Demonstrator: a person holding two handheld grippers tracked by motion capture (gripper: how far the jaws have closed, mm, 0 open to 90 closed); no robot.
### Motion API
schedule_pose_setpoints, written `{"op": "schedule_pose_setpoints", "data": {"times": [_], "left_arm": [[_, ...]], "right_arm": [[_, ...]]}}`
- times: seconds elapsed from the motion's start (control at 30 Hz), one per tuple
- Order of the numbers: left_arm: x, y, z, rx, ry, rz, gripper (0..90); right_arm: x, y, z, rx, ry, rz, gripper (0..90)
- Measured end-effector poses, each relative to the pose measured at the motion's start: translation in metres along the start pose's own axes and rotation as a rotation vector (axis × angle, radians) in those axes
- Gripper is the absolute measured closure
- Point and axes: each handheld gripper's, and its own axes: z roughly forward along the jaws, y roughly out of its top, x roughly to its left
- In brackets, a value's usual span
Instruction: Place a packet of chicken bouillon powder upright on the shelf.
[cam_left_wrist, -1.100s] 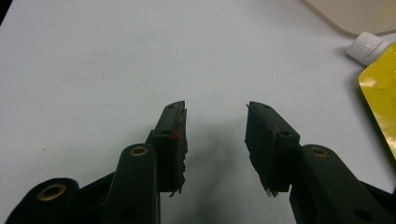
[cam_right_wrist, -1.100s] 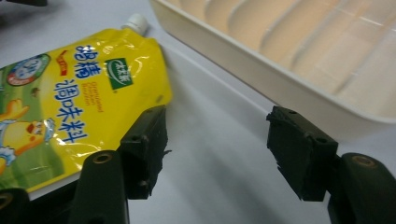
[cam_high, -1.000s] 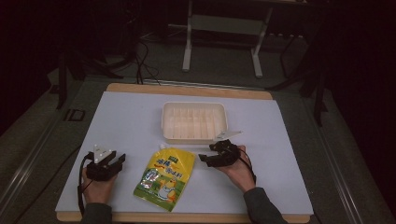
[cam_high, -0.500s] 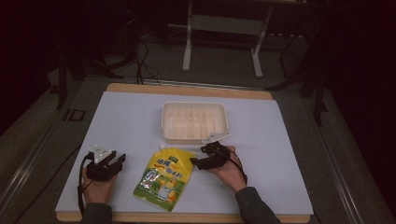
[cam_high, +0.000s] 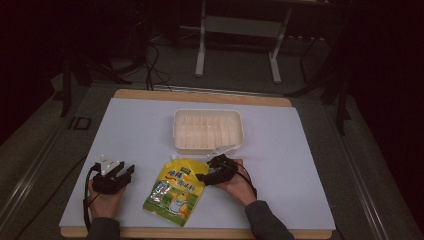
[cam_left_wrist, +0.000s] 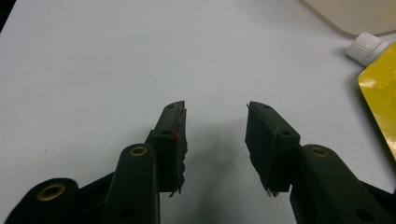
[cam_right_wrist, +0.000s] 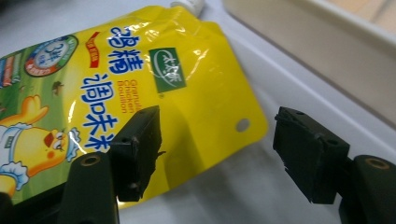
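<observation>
One yellow pouch (cam_high: 176, 192) lay flat on the white table sheet (cam_high: 135, 130) in the high view, just off the tips of the right gripper (cam_high: 201, 177), which reached it from the side. Beyond that gripper sat a cream tray (cam_high: 208, 145), close but apart from it. The left gripper (cam_high: 127, 171) rested well to the pouch's other side, pointing toward it with bare sheet between.

Seen from the left gripper view, that tool's jaws stood parted with nothing between them, only white sheet ahead. Off to their right showed the pouch's white screw cap (cam_left_wrist: 366, 48) and a sliver of its yellow edge, with a corner of the tray further on.

From the right gripper view, the jaws had just been opening and gaped wide, holding nothing. The pouch's upper corner, with its small punched hole (cam_right_wrist: 242, 124), lay between them, nearer the left jaw, which overlapped the printed face; whether that jaw touched the film I could not tell. The face was glossy yellow with blue characters, a green logo and a cartoon chick.

My guess was a soft, slick bag of loose granules, light to moderate in weight, likely to sag and slide. The flat sealed corner by the hole looked the firmest place to pinch; the cap neck was the stiff alternative.
</observation>
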Motion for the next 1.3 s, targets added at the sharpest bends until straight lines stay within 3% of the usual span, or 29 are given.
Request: {"op": "schedule_pose_setpoints", "data": {"times": [0.27, 0.63, 1.1, 1.3], "left_arm": [[0.0, 0.0, 0.0, -0.001, 0.0, 0.0, 57.7], [0.0, 0.0, 0.0, -0.001, -0.003, -0.001, 57.6], [0.0, 0.0, 0.001, -0.001, -0.004, -0.002, 57.2], [0.0, 0.0, 0.001, -0.001, -0.004, -0.002, 57.2]], "right_arm": [[0.004, 0.0, 0.009, 0.008, 0.047, 0.016, 33.6], [0.013, 0.013, 0.023, 0.021, 0.08, 0.027, 39.5], [0.002, 0.021, 0.028, 0.044, 0.115, 0.098, 68.4], [0.003, 0.024, 0.027, 0.055, 0.106, 0.092, 83.8]]}}
